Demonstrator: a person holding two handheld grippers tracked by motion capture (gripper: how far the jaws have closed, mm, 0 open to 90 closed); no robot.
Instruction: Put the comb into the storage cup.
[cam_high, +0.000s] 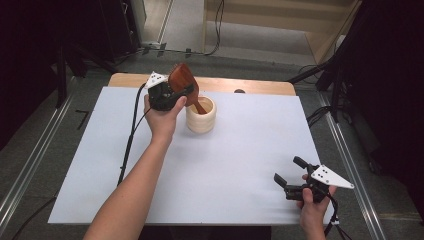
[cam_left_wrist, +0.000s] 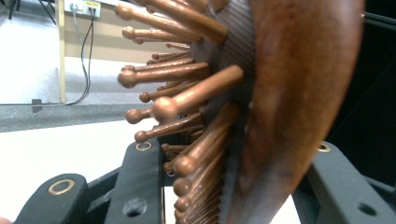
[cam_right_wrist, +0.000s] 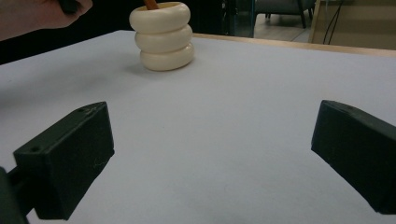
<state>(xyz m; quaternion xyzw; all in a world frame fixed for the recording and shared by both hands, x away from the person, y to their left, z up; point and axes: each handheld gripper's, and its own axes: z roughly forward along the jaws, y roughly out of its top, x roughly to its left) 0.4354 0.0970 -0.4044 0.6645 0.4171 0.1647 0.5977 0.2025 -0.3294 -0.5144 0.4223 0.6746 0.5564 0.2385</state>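
Hairbrush (cam_high: 183, 80) and cup (cam_high: 201, 115) are the two things that matter here. The left gripper (cam_high: 176, 91) is clamped on the wide wooden head of the brush. In the left gripper view the jaws squeeze the brush (cam_left_wrist: 280, 107) from both sides, with its round-tipped pins (cam_left_wrist: 187, 98) sticking out to one side. The brush leans over. Its head is up high and its thin handle (cam_high: 200, 106) points down, and the end of the handle is already inside the cream cup, which looks like three fat rings stacked up. The cup stands near the far edge of the white table (cam_high: 230, 165), just beside the left hand (cam_high: 162, 117). So the brush's long line runs from the gripper down into the cup's mouth. I think the next move is to let the handle slide lower until the brush can stand in the cup.

The right gripper (cam_high: 291, 172) is spread wide with nothing in it. It waits near the front corner, well apart from the cup (cam_right_wrist: 162, 36).
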